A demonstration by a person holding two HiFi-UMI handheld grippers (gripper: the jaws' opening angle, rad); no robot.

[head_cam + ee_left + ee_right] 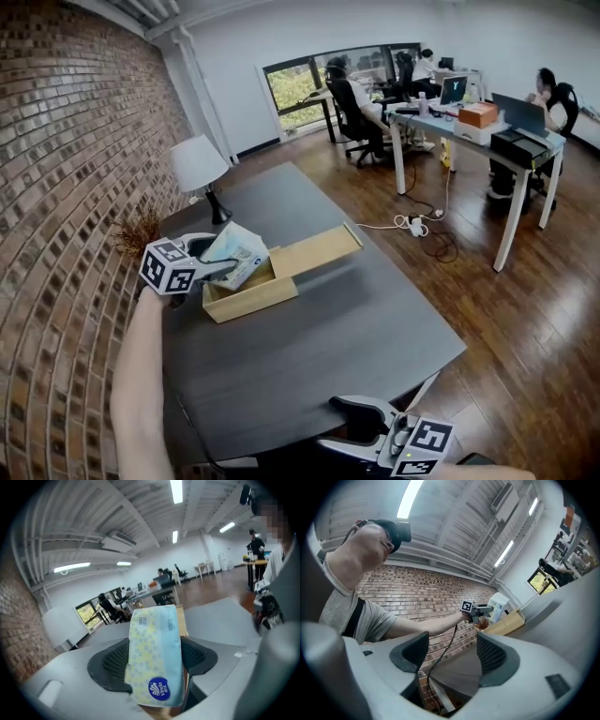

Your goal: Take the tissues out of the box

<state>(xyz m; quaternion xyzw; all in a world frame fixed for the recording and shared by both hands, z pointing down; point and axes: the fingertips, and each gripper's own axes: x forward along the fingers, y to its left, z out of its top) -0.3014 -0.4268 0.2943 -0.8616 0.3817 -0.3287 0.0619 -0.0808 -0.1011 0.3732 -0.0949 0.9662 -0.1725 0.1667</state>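
The left gripper [154,654] is clenched on a pack of tissues [152,644]. Its two dark ribbed pads [110,660] press against the pack's sides. The pack stands between them, with its barcode end past the fingertips and its round blue logo nearer the gripper's body.

From the head view, the pack [236,253] sits tilted in those fingers, over the open end of the wooden box [251,295]. The box lies just under and beyond the fingertips on the dark table [328,347]. Whether the pack's lower corner touches the inside of the box cannot be told. The box's sliding lid [317,250] is drawn out on the side away from the fingers. A white-shaded lamp [200,164] stands behind the left gripper, near the brick wall [66,141].

The right gripper [454,656] is released, its fingers spread with nothing between them. It sits at the table's near edge, well apart from the box.
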